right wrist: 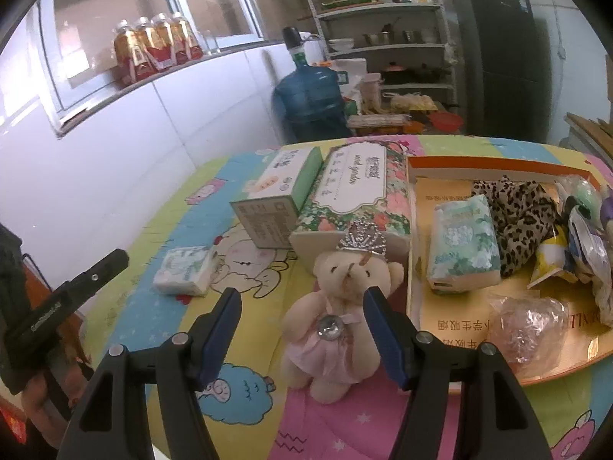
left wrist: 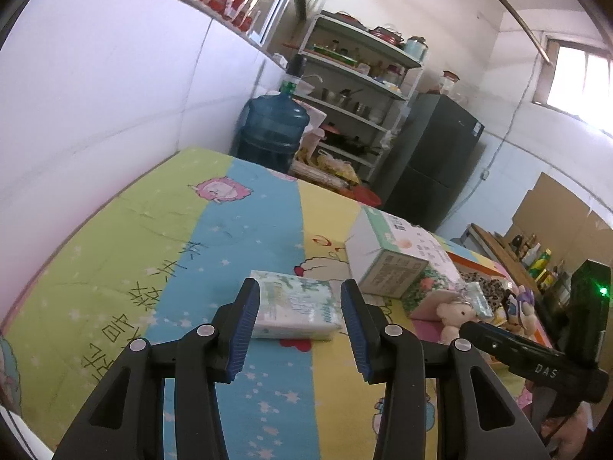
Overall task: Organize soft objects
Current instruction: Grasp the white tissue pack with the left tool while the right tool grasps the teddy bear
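Two claws, both spread wide and empty. Left claw (left wrist: 299,329): lower centre of its view, lined up on a loose tissue pack (left wrist: 297,308) lying flat on the cartoon-print table (left wrist: 172,230); pack sits between the fingers, not yet pinched. Right claw (right wrist: 302,333): frames a crowned teddy bear (right wrist: 337,318) at lower centre, beside the orange tray (right wrist: 498,168) at right holding another tissue pack (right wrist: 463,245). Advised: close gently at mid-body, square to the long sides, as soft goods likely squash or slip.

"DAS" on the right gripper (left wrist: 536,368); "secret garden" script on the floral box (right wrist: 356,188).
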A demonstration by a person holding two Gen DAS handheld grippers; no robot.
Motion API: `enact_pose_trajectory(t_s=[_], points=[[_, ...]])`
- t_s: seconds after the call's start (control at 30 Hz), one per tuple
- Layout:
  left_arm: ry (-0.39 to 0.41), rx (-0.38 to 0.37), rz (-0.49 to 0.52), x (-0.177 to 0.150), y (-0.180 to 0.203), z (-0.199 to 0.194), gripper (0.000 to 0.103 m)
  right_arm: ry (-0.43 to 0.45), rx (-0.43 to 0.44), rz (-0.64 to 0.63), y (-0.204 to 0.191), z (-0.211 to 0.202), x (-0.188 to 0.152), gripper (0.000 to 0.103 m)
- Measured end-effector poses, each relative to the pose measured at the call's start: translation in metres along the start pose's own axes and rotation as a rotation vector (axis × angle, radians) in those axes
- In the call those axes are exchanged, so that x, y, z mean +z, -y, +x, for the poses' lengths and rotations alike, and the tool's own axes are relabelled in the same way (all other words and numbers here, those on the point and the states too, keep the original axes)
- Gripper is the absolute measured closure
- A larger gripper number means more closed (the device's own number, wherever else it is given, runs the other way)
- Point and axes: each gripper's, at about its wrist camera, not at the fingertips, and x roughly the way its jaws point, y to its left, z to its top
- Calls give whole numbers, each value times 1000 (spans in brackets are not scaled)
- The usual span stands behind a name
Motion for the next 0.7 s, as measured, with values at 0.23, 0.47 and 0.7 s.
enact_pose_trajectory(t_s=[0.23,0.47,0.7], points=[[-65,-122,119,12,-3,15,58,-37,-59,20,1,14,3,37],[-132,-330,418,38,-6,23,49,-66,-74,14,-1,27,6,37],[-312,-468,683,53,-2,54,47,-85,-35,-25,-7,36,5,58]])
